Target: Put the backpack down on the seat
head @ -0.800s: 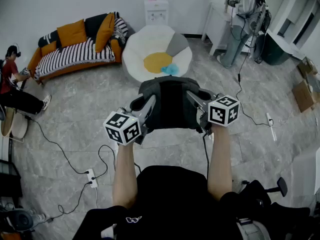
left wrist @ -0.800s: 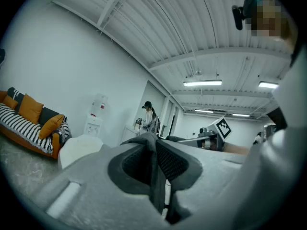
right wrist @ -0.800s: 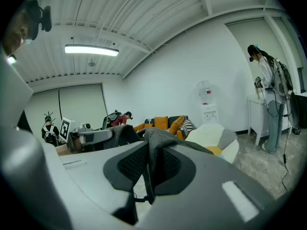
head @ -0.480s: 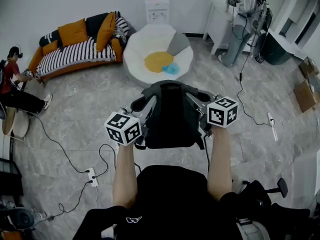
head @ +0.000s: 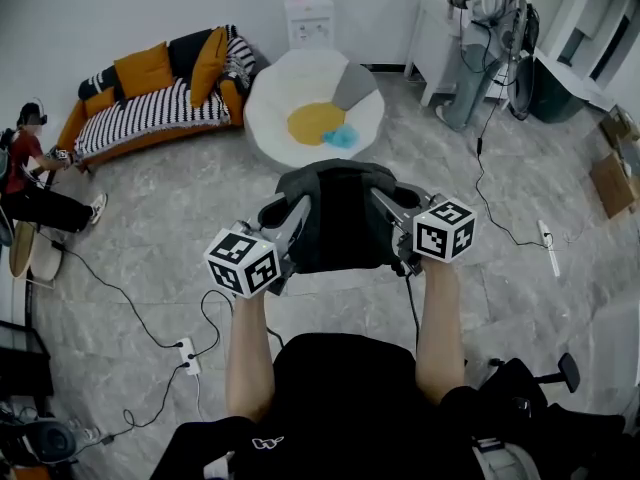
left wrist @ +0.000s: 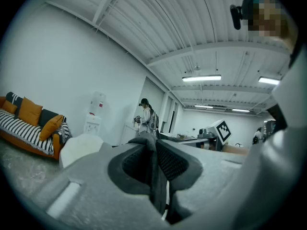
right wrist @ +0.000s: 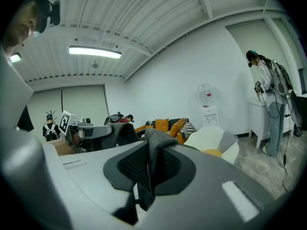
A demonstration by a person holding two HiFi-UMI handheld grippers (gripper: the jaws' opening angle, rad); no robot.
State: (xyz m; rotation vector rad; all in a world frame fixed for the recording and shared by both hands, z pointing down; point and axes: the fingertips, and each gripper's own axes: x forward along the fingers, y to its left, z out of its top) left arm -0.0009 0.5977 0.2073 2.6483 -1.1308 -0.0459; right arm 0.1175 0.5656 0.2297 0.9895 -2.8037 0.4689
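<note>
A dark grey backpack (head: pixel 340 218) hangs in front of me above the marble floor, carried by its straps between both grippers. My left gripper (head: pixel 291 224) is shut on a dark strap (left wrist: pixel 154 176) that runs down between its pads. My right gripper (head: pixel 386 208) is shut on the other strap (right wrist: pixel 152 164), whose folded end sticks up above the jaws. The seat (head: pixel 272 108), a round white lounge chair with yellow, grey and blue cushions, stands about a metre beyond the backpack. It also shows as a white seat (left wrist: pixel 79 145) in the left gripper view and as a white seat (right wrist: pixel 211 138) in the right.
An orange sofa (head: pixel 150 93) with a striped cover stands left of the seat, a water dispenser (head: pixel 312 18) behind it. A person (head: pixel 485 48) stands at a white table at the back right; another (head: pixel 30 173) sits at the far left. Cables and a power strip (head: pixel 188 353) lie on the floor.
The backpack hung lower between the grippers half a second ago and has come back up a little. Both grippers have kept their hold on the straps.
</note>
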